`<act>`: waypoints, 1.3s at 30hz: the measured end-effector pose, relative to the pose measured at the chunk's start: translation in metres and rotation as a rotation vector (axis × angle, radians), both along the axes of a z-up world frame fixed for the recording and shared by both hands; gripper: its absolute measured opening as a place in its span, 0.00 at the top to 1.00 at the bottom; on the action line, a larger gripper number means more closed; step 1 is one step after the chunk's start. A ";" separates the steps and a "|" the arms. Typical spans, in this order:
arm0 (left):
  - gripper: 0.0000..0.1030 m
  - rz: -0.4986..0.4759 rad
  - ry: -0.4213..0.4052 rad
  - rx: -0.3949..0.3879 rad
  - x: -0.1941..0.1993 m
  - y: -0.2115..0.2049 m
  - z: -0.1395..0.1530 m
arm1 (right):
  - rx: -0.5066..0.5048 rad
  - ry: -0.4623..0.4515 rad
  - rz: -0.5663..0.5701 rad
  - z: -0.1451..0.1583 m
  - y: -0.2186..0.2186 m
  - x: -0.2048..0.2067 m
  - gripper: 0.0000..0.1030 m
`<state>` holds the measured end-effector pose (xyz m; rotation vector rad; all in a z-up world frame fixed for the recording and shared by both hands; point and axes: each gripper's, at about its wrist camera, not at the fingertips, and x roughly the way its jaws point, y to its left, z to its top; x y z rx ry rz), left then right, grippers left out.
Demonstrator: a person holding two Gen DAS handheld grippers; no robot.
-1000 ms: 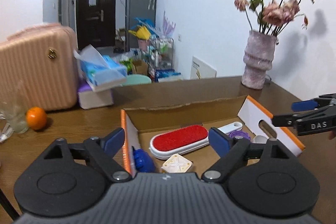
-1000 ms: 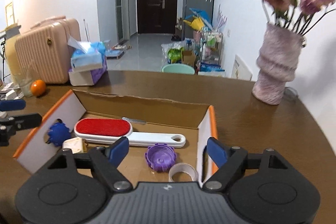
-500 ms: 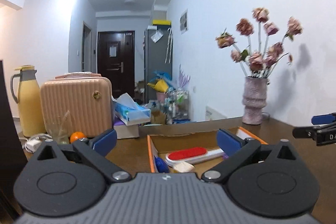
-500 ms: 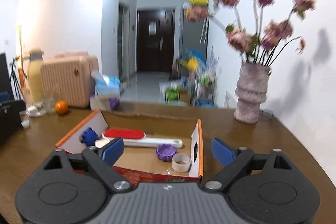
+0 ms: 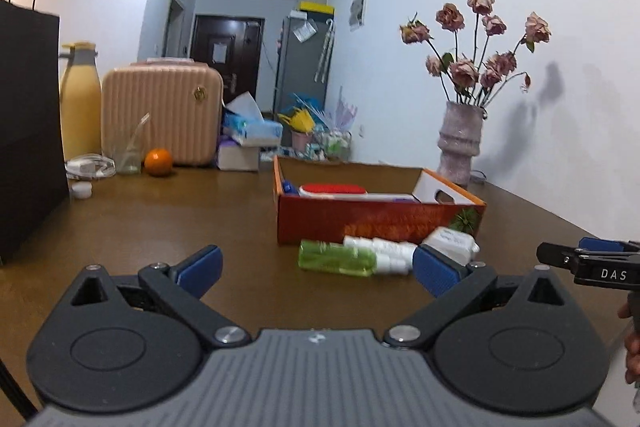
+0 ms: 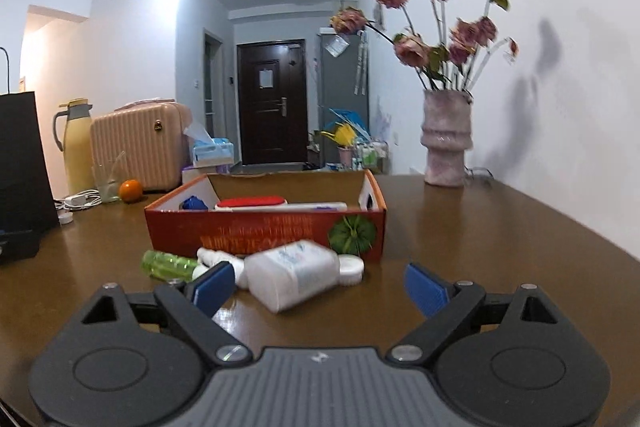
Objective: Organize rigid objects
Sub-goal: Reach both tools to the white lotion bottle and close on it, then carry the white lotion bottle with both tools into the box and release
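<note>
Background only: brown tabletop [image 5: 152,227]. Far left: black paper bag [image 5: 28,131], yellow thermos jug [image 5: 79,107] behind it, pink ribbed suitcase [image 5: 162,119] beside the jug. Orange [image 5: 158,163] sits in front of the suitcase, next to a clear glass [image 5: 129,155] and a white charger with cable [image 6: 78,201]. Tissue box [image 5: 250,129] stacked on a purple-white box, just right of the suitcase. Far right: ribbed vase [image 6: 446,143] with dried pink roses [image 6: 436,23], near the wall. Dark door [image 6: 272,103] and grey fridge [image 5: 302,67] down the hallway.
</note>
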<state>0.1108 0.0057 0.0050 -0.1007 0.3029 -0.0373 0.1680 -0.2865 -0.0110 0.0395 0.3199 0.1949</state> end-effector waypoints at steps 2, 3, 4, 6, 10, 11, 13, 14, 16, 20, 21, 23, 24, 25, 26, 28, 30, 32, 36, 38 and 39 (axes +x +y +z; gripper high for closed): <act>0.00 -0.008 0.005 -0.016 -0.003 0.001 -0.001 | 0.018 0.003 -0.004 -0.003 -0.002 -0.010 0.11; 0.00 -0.015 0.011 -0.023 -0.003 0.000 -0.001 | 0.025 0.007 -0.004 -0.004 -0.003 -0.013 0.11; 0.00 -0.021 0.016 -0.028 -0.002 -0.001 -0.001 | 0.027 0.015 -0.001 -0.005 -0.004 -0.014 0.11; 0.00 -0.038 0.029 -0.035 0.003 -0.005 -0.003 | 0.022 0.025 0.003 -0.006 -0.005 -0.013 0.12; 0.09 -0.096 0.087 -0.048 0.024 -0.017 -0.010 | 0.027 0.052 0.005 -0.007 -0.007 0.005 0.18; 0.13 -0.113 0.105 -0.054 0.033 -0.022 -0.011 | 0.026 0.065 0.011 -0.008 -0.007 0.012 0.20; 0.26 -0.133 0.130 -0.072 0.049 -0.030 -0.014 | 0.018 0.085 0.026 -0.009 -0.007 0.028 0.27; 0.29 -0.150 0.147 -0.085 0.061 -0.036 -0.015 | 0.014 0.093 0.033 -0.009 -0.007 0.036 0.29; 0.39 -0.170 0.175 -0.115 0.083 -0.046 -0.017 | 0.023 0.109 0.053 -0.007 -0.008 0.058 0.32; 0.47 -0.225 0.237 -0.207 0.130 -0.067 -0.026 | 0.064 0.158 0.103 -0.005 -0.010 0.108 0.37; 0.47 -0.234 0.255 -0.231 0.143 -0.072 -0.029 | 0.075 0.175 0.122 -0.006 -0.010 0.122 0.40; 0.48 -0.247 0.279 -0.261 0.161 -0.080 -0.035 | 0.101 0.216 0.148 -0.010 -0.010 0.152 0.50; 0.49 -0.257 0.285 -0.274 0.169 -0.084 -0.037 | 0.118 0.238 0.151 -0.012 -0.011 0.166 0.55; 0.52 -0.265 0.290 -0.289 0.176 -0.087 -0.039 | 0.139 0.262 0.162 -0.015 -0.013 0.179 0.57; 0.52 -0.273 0.296 -0.308 0.184 -0.090 -0.042 | 0.162 0.292 0.178 -0.019 -0.015 0.191 0.58; 0.57 -0.286 0.318 -0.347 0.196 -0.093 -0.047 | 0.191 0.349 0.194 -0.028 -0.016 0.210 0.64; 0.58 -0.288 0.332 -0.369 0.200 -0.095 -0.051 | 0.236 0.364 0.230 -0.031 -0.018 0.216 0.73; 0.61 -0.312 0.332 -0.374 0.197 -0.094 -0.052 | 0.260 0.373 0.231 -0.033 -0.019 0.213 0.74; 0.61 -0.343 0.319 -0.349 0.172 -0.089 -0.044 | 0.296 0.406 0.209 -0.032 -0.023 0.185 0.74; 0.62 -0.373 0.332 -0.380 0.153 -0.077 -0.043 | 0.304 0.407 0.223 -0.033 -0.023 0.161 0.74; 0.65 -0.374 0.351 -0.402 0.145 -0.072 -0.044 | 0.304 0.404 0.234 -0.033 -0.023 0.148 0.74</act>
